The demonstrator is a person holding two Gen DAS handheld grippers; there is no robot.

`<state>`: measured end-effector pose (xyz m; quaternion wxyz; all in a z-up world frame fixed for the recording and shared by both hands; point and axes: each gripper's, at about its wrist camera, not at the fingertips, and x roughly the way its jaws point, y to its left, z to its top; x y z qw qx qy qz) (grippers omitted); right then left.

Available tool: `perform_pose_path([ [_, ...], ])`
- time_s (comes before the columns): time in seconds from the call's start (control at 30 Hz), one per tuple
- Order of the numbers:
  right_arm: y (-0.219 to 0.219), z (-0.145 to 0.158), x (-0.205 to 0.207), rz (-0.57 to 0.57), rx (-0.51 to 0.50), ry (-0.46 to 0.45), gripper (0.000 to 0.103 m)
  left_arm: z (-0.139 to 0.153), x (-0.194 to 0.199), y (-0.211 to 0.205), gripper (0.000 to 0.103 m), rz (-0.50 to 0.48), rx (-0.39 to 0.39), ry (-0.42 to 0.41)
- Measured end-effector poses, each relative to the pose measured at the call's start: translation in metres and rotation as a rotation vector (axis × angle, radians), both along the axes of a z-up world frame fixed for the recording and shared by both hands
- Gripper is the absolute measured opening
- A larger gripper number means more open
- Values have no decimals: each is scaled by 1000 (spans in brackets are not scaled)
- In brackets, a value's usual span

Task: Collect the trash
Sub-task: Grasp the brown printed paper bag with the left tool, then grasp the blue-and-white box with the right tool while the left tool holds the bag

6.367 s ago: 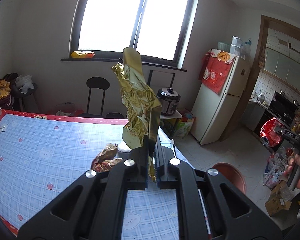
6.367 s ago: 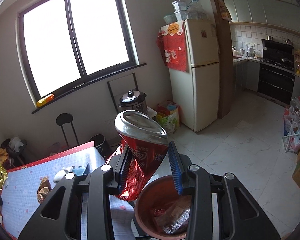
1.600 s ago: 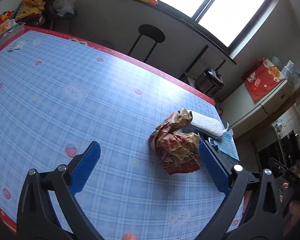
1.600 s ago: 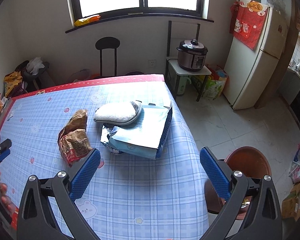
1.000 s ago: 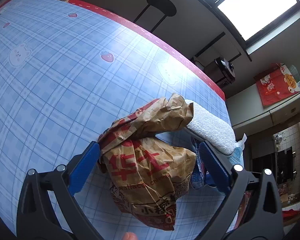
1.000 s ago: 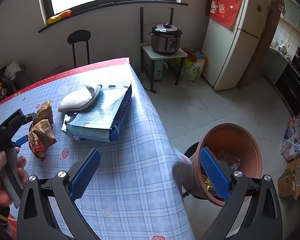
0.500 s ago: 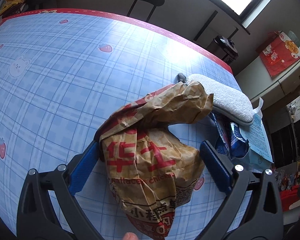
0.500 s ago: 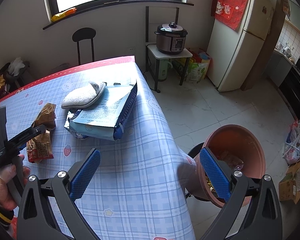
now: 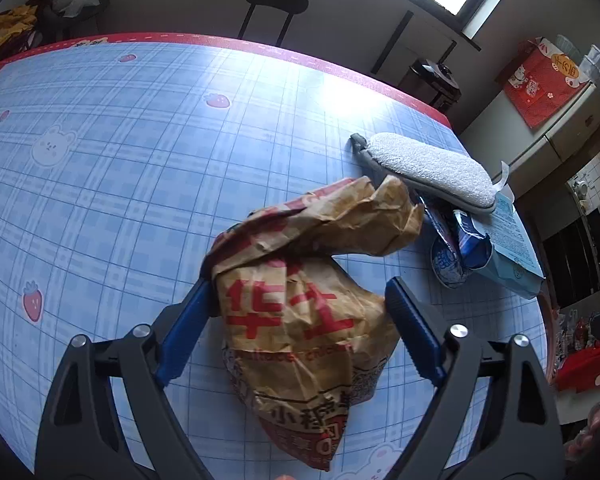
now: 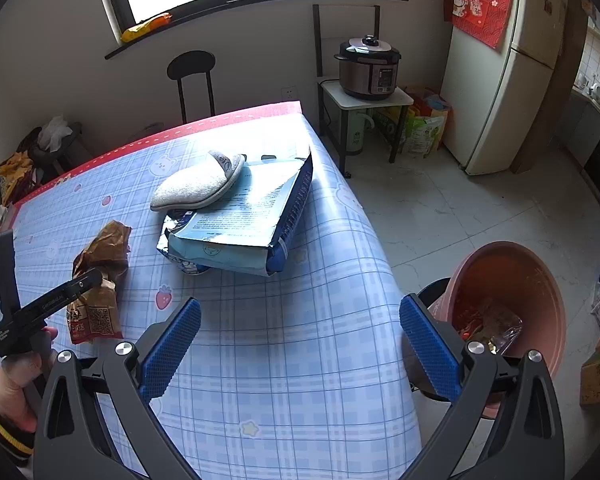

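A crumpled brown paper food bag point(image 9: 300, 312) with red characters lies on the blue checked tablecloth point(image 9: 120, 168). My left gripper point(image 9: 296, 320) is open with its blue pads on either side of the bag; the left pad touches it, the right pad stands just clear. The bag also shows in the right wrist view point(image 10: 100, 276), with the left gripper point(image 10: 44, 304) over it. My right gripper point(image 10: 300, 344) is open and empty above the table's near right part. A terracotta-coloured bin point(image 10: 504, 304) with trash inside stands on the floor to the right of the table.
A grey slipper point(image 10: 198, 186) rests on a pale blue packet point(image 10: 244, 216), with a crushed blue wrapper point(image 9: 452, 256) under them. A black chair point(image 10: 192, 76), a rice cooker point(image 10: 368, 66) on a stand and a fridge point(image 10: 504, 64) stand beyond the table.
My left gripper has closed in around the paper bag and its jaws have narrowed onto it. The right gripper has drifted slightly and stays open over the table edge.
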<state>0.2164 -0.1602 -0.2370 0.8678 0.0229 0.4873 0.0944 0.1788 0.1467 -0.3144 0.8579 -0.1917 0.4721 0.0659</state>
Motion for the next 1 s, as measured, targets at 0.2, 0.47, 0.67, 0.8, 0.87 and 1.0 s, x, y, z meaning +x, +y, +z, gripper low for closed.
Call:
perform_pose_path([
  [0.2, 6, -11, 10, -15, 75, 39, 97, 7, -9, 14, 44, -17, -20, -14],
  [0.47, 19, -18, 14, 7, 89, 55, 97, 13, -27, 30, 42, -6, -48, -40],
  [0.67, 18, -24, 19, -6, 123, 71, 97, 25, -43, 49, 42, 34, -36, -81],
  [0.8, 17, -28, 25, -16, 173, 76, 97, 36, -53, 63, 42, 70, -25, -106],
  [0.87, 17, -31, 30, -24, 194, 73, 97, 42, -58, 69, 42, 83, -14, -118],
  [1.0, 16, -43, 46, -62, 272, 86, 97, 54, -66, 78, 42, 101, 11, -137],
])
